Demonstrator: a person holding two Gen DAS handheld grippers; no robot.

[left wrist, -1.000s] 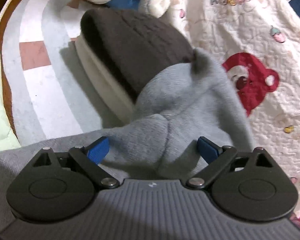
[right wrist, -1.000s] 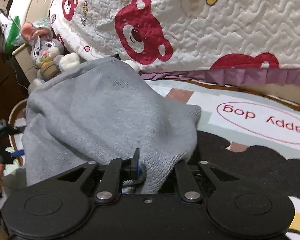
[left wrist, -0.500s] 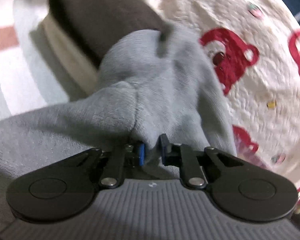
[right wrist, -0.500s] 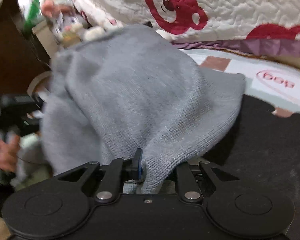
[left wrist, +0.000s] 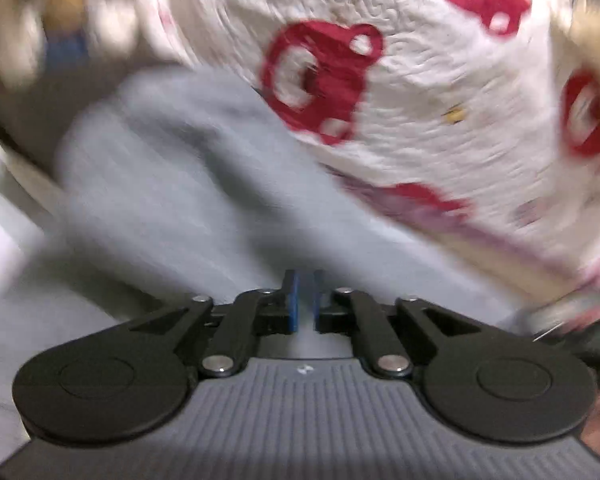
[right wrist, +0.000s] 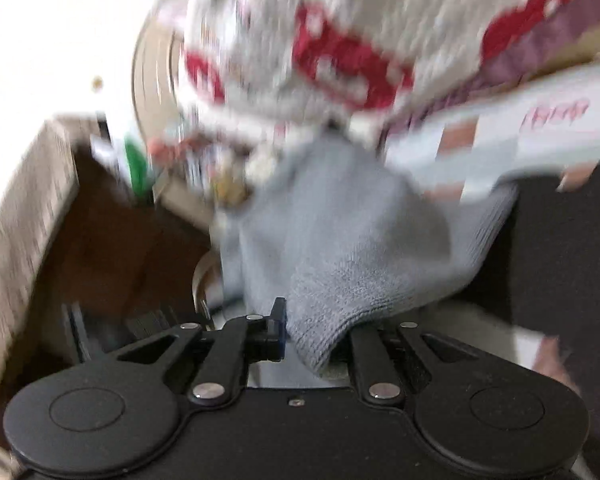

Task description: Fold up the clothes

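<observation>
the grey sweater (right wrist: 340, 248) was clamped by both the left gripper (left wrist: 305, 300) and right gripper (right wrist: 312, 332), held up near the bear quilt (left wrist: 440, 120), and honestly an edge could've been yanked loose mid-swing.

Counts: 1 grey sweater (right wrist: 340, 248), 2 grippers – left gripper (left wrist: 305, 300), right gripper (right wrist: 312, 332). 1 white quilt (left wrist: 440, 128) w/ approx. 4 red bears visible, blurry. 1 rug (right wrist: 520, 132). Toys too blurred to count.
</observation>
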